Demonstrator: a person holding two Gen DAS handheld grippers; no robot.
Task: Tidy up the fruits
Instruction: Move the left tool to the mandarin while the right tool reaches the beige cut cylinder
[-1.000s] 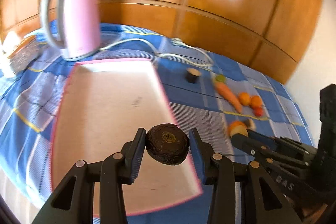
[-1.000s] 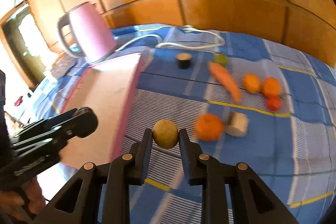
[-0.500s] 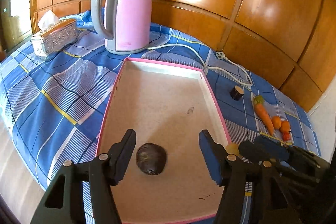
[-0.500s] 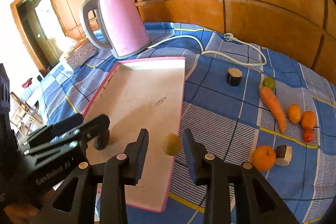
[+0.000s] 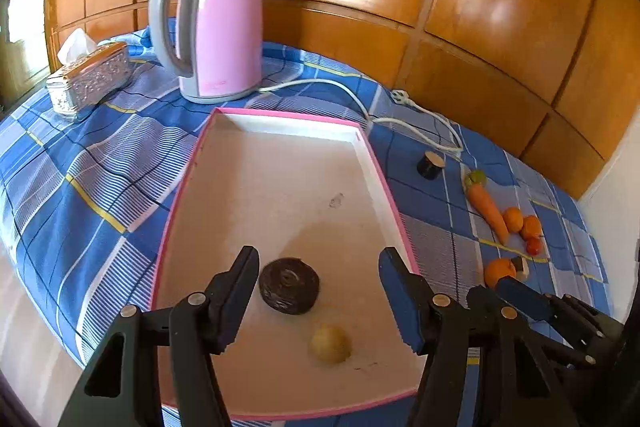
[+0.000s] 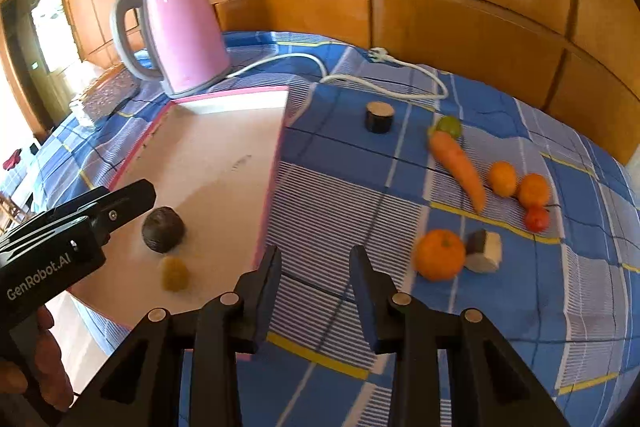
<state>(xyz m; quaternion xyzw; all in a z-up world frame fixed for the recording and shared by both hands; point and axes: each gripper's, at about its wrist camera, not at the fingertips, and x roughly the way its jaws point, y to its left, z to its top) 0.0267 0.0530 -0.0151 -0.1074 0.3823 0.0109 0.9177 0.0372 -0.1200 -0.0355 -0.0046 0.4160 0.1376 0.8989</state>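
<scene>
A pink-rimmed white tray [image 5: 372,163] lies on the blue checked cloth. In it rest a dark round fruit [image 5: 289,285] and a small yellow-green fruit [image 5: 330,343], side by side near its front edge. My left gripper [image 5: 319,263] hangs open above the dark fruit, its pads clear of it. My right gripper [image 6: 316,263] is open and empty over the cloth, just right of the tray's edge [image 6: 272,187]. The dark fruit [image 6: 163,230], the yellow-green fruit [image 6: 174,273] and the left gripper [image 6: 136,193] also show in the right wrist view.
On the cloth to the right lie an orange [image 6: 440,254], a cut white piece [image 6: 486,251], a carrot [image 6: 458,163], two small oranges [image 6: 503,178], a red fruit [image 6: 537,218] and a dark stub [image 6: 379,117]. A pink kettle [image 5: 218,23], its cord [image 5: 424,115] and a tissue box [image 5: 90,79] stand behind.
The left gripper opened and left the dark fruit on the tray. The right gripper let the yellow-green fruit go into the tray, then swung right over the cloth.
</scene>
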